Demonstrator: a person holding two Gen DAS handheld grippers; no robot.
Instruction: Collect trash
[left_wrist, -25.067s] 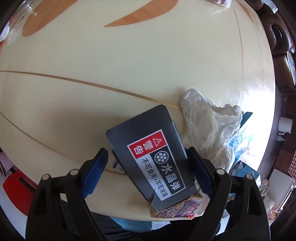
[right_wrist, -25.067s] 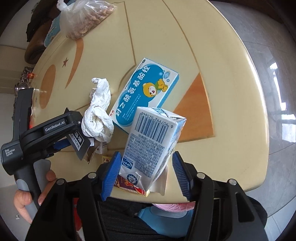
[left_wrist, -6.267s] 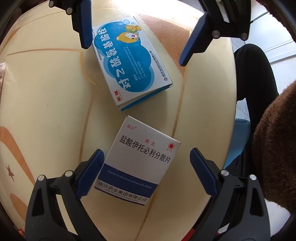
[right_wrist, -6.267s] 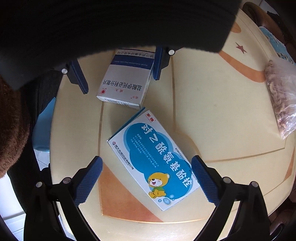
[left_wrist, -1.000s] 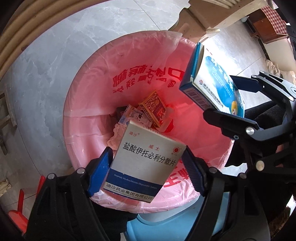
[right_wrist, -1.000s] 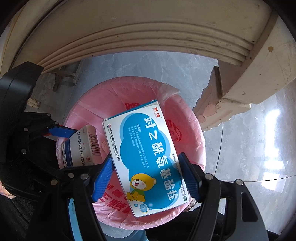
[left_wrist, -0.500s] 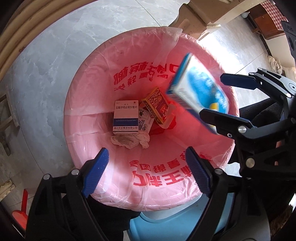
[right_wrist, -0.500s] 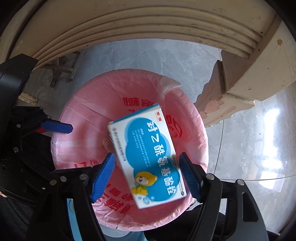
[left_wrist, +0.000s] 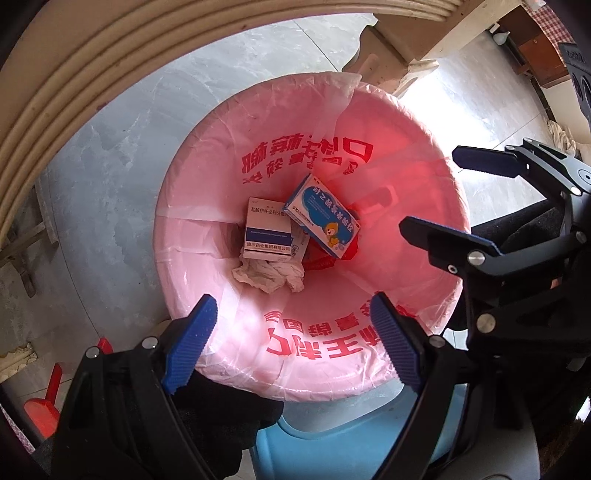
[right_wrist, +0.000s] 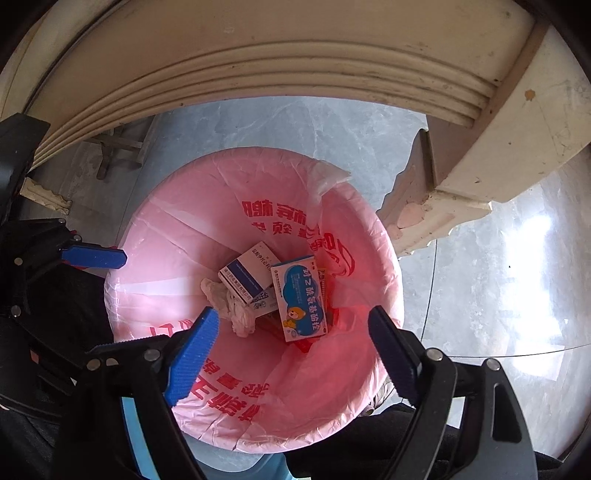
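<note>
Both boxes lie straight below the claws, deep in the pink bin bag (left_wrist: 207, 177). The left gripper (left_wrist: 295, 339) and right gripper (right_wrist: 295, 354) have just been opening and hold nothing. A second ago each held a box: the white box (left_wrist: 267, 229) and blue bear box (left_wrist: 325, 218) now rest mid-frame.

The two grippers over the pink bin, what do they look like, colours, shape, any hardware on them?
Both look alike. The left gripper has a black frame that forks into two angular arms, each ending in a blue ribbed pad, with small silver round-headed screws near the pads. The right gripper has the same black arms, blue ribbed pads and silver screws. No cables or lettering show on either.
</note>
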